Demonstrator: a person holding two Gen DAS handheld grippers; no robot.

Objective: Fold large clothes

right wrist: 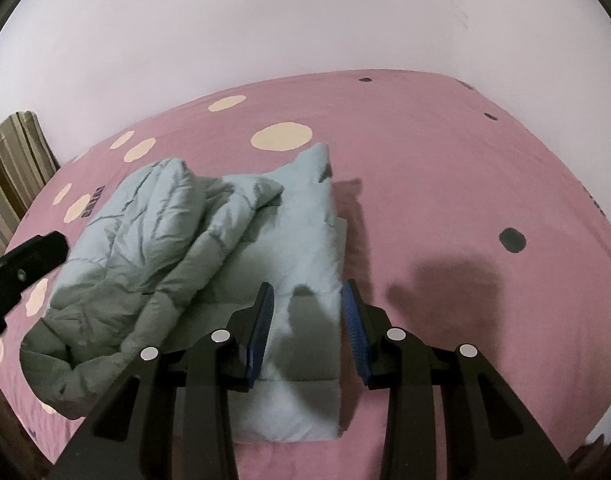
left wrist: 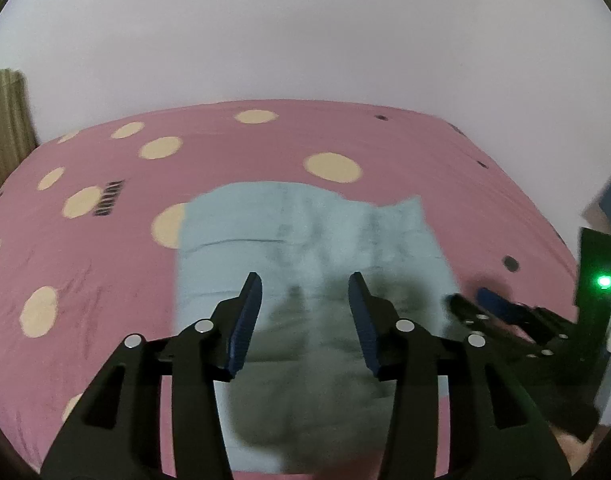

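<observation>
**Nearly folded: both claws wide above the quilted jacket**

Now the pale blue-green quilted puffer jacket [right wrist: 209,264] lies partly folded on the pink bedsheet with cream dots [right wrist: 445,184], its long axis running away from both cameras. The right claw [right wrist: 307,334] hangs wide and empty over the jacket's straight right edge, nearer the flat folded panel. The left claw [left wrist: 305,322], also wide and empty, hovers over the jacket's middle. A bunched sleeve piles on the jacket's left half. Beyond the jacket stands a plain white wall [right wrist: 305,20], with a striped curtain [right wrist: 13,168] at far left.
</observation>
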